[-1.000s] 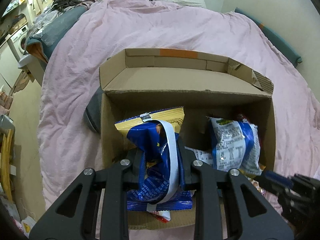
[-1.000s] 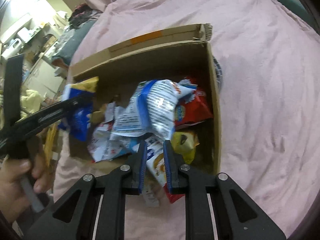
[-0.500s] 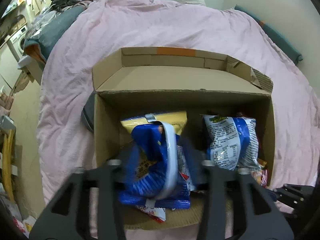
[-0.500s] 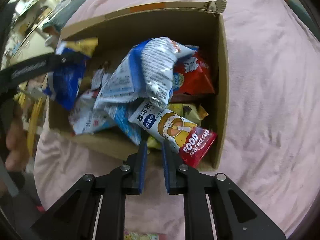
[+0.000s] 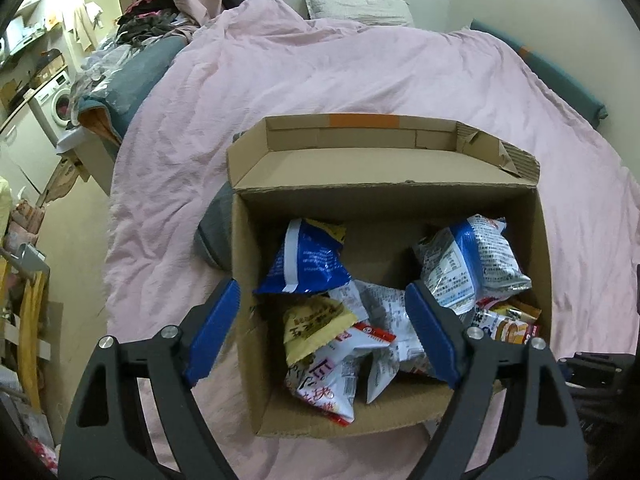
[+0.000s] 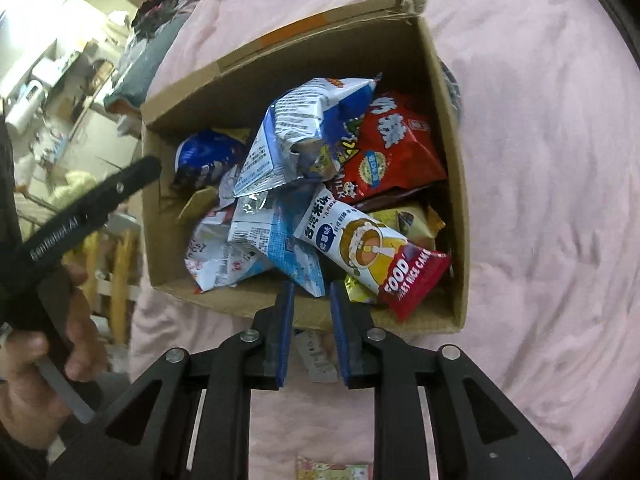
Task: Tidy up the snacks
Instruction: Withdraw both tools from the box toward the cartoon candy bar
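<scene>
Left claw (image 5: 320, 332) is spread wide and empty, hanging over the box (image 5: 400, 204) on the bed (image 5: 360, 68). Right claw (image 6: 311, 320) is nearly clenched, nothing in it, at the box's 6 o'clock wall. Snacks are piled loose inside; the rice cake pack (image 6: 372, 252) leans on that wall. Nudge the wall and it could spill. One packet (image 6: 332, 468) lies outside the box.
</scene>
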`<state>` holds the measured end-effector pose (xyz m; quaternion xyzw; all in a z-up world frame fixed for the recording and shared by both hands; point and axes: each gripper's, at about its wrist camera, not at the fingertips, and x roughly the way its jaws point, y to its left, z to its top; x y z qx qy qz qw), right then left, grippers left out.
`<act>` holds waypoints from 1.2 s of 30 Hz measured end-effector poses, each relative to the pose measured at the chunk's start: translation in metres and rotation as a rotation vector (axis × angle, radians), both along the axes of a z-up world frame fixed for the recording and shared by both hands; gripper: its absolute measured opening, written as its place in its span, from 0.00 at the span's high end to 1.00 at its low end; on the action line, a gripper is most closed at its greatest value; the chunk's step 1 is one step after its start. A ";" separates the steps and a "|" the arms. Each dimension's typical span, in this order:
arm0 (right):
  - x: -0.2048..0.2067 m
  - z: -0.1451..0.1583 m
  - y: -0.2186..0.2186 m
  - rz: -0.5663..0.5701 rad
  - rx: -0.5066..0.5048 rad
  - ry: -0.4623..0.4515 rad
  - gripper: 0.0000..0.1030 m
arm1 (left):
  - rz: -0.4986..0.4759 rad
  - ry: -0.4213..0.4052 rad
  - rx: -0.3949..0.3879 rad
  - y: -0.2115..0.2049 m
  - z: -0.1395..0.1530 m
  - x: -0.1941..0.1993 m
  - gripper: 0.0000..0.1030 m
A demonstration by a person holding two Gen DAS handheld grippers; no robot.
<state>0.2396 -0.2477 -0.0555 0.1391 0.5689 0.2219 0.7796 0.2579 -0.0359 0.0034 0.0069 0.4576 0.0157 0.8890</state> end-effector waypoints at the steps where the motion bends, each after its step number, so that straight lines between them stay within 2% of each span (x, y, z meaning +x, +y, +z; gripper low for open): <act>1: -0.002 0.001 -0.003 -0.006 0.015 0.005 0.79 | 0.003 -0.002 0.000 0.002 0.001 -0.003 0.20; 5: -0.010 0.005 -0.001 -0.005 0.044 -0.010 0.79 | 0.012 -0.010 -0.003 0.007 0.005 -0.015 0.20; 7: -0.015 0.007 -0.001 -0.006 0.053 -0.024 0.71 | 0.016 -0.013 -0.001 0.010 0.007 -0.022 0.20; 8: -0.017 0.008 0.000 -0.010 0.048 -0.031 0.60 | 0.018 -0.015 0.000 0.012 0.007 -0.026 0.20; 9: -0.020 0.010 0.000 -0.015 0.041 -0.040 0.43 | 0.020 -0.015 -0.002 0.013 0.008 -0.029 0.20; 11: -0.025 0.013 0.002 -0.016 0.026 -0.060 0.32 | 0.025 -0.019 -0.002 0.018 0.010 -0.037 0.20; 17: -0.040 0.013 0.003 -0.016 0.008 -0.068 0.31 | 0.025 -0.006 -0.008 0.028 0.004 -0.067 0.20; 21: -0.049 0.012 -0.002 -0.033 0.001 -0.071 0.25 | 0.027 -0.010 -0.016 0.033 0.001 -0.088 0.20; 26: -0.064 0.006 -0.014 -0.074 -0.002 -0.054 0.24 | 0.046 -0.013 -0.043 0.038 0.000 -0.110 0.20; 29: -0.074 0.003 -0.018 -0.089 0.002 -0.045 0.19 | 0.068 -0.014 -0.060 0.042 -0.002 -0.122 0.20; 36: -0.096 0.001 -0.033 -0.136 -0.008 -0.059 0.18 | 0.090 0.024 -0.098 0.050 -0.016 -0.146 0.15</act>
